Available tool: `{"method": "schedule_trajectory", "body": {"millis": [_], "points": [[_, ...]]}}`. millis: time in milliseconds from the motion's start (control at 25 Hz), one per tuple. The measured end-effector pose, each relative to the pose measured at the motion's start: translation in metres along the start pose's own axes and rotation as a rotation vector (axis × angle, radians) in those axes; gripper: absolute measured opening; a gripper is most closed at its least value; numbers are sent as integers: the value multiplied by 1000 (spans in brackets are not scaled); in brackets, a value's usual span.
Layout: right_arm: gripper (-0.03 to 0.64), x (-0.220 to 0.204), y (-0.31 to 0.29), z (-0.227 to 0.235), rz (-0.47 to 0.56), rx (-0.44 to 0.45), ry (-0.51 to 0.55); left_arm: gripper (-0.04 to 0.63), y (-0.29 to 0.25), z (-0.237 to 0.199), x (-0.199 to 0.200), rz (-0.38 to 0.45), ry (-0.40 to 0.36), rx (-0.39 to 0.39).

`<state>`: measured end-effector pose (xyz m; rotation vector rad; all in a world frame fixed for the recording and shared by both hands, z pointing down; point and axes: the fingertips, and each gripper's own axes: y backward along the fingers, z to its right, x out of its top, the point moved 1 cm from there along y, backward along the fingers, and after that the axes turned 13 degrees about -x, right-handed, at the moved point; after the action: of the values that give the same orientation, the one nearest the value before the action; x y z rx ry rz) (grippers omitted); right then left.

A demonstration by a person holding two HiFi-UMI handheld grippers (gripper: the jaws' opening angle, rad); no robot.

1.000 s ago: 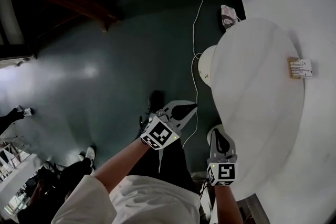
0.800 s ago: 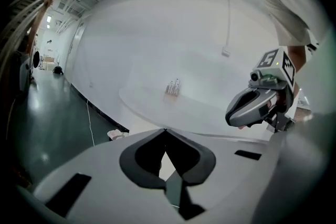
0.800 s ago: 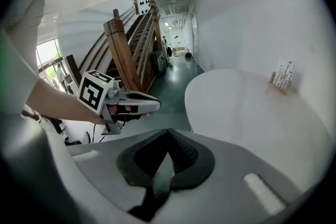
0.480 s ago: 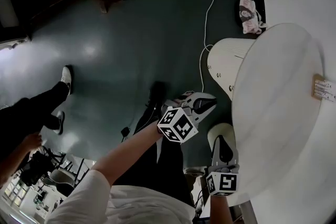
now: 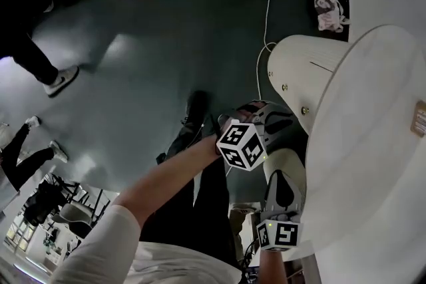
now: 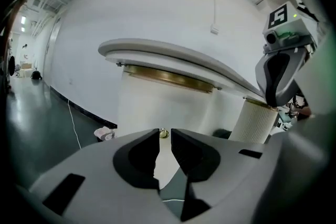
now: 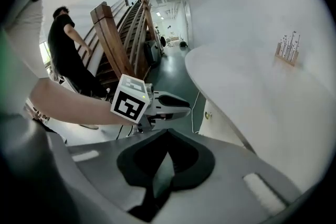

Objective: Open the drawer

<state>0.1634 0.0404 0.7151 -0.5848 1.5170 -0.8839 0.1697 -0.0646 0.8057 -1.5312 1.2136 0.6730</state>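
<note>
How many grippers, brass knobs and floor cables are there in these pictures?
Grippers: 2 (left gripper, jaws opening with nothing between them; right gripper, shut)
Brass knobs: 2 (upper knob, lower knob)
White cable: 1
Total: 5

Dark teal floor (image 5: 166, 43) fills the head view's left, crossed by a white cable (image 5: 267, 16). At right: white tabletop (image 5: 373, 143) and cream drawer unit (image 5: 296, 66) with brass knobs (image 5: 305, 110). Upper right: pink-patterned cloth (image 5: 327, 4).
</note>
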Motion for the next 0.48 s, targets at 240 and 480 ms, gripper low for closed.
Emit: {"method": "schedule_trajectory", "body": {"millis": [240, 480], "points": [[11, -21, -16, 1, -13, -18, -22, 89, -25, -6, -9, 13, -26, -13], [11, -31, -27, -12, -24, -1, -38, 117, -48, -10, -7, 34, -56, -29]]}}
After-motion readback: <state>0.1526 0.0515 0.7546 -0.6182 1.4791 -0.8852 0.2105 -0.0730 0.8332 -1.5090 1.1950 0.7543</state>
